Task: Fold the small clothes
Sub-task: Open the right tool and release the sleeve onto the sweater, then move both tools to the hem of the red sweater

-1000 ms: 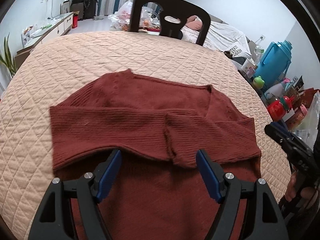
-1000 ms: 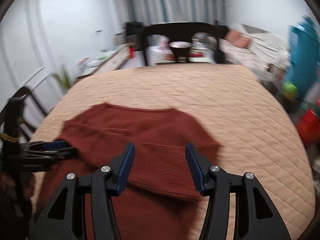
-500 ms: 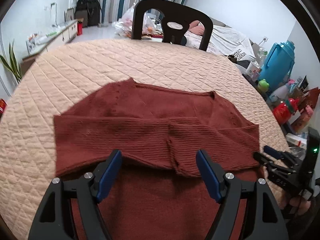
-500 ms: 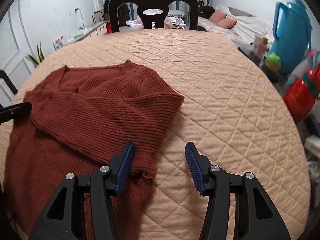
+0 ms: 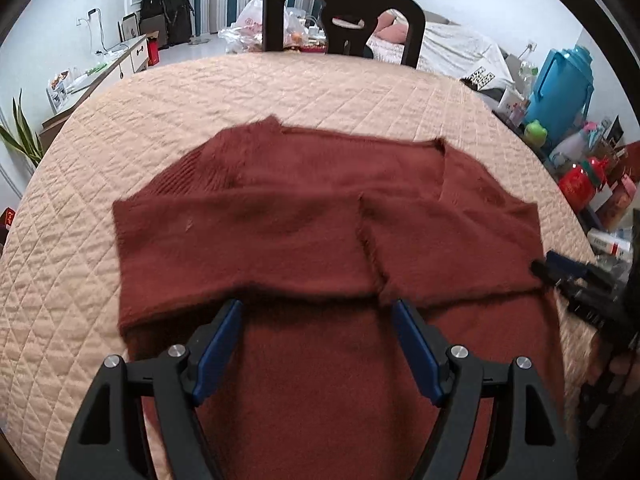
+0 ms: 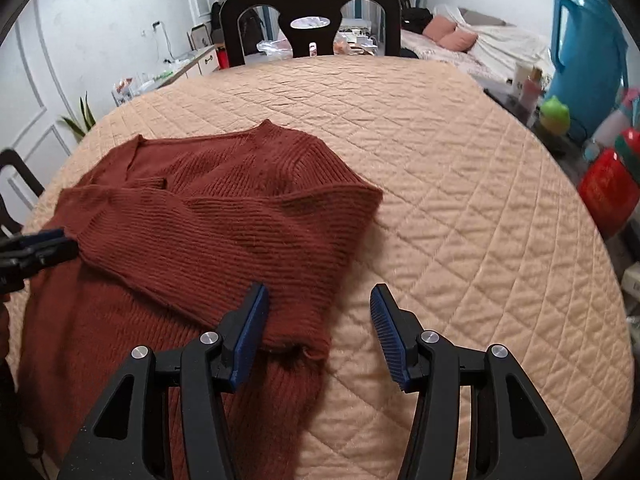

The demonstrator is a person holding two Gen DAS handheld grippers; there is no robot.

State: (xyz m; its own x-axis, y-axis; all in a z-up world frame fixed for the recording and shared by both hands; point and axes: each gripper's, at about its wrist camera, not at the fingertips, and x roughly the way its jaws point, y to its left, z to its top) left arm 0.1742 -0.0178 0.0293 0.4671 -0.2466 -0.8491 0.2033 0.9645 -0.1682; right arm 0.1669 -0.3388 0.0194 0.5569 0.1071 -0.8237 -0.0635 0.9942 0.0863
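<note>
A rust-red knit sweater (image 5: 320, 240) lies flat on the quilted peach table cover (image 5: 280, 92), both sleeves folded across its chest. My left gripper (image 5: 318, 344) is open and empty, hovering over the sweater's lower body. My right gripper (image 6: 318, 332) is open and empty at the sweater's right edge (image 6: 304, 344), its left finger over the knit and its right finger over bare quilt. The sweater also shows in the right wrist view (image 6: 200, 232). Each gripper shows at the edge of the other's view: the right one (image 5: 560, 268), the left one (image 6: 40, 248).
A black chair (image 5: 340, 20) stands at the table's far side. A blue jug (image 5: 560, 88), a red container (image 5: 576, 184) and other clutter sit off the table's right edge. A plant (image 5: 20, 136) and a cabinet stand at the left.
My right gripper has swung right and settled at the sweater's right edge. The left gripper has stayed open over the lower body, almost still.
</note>
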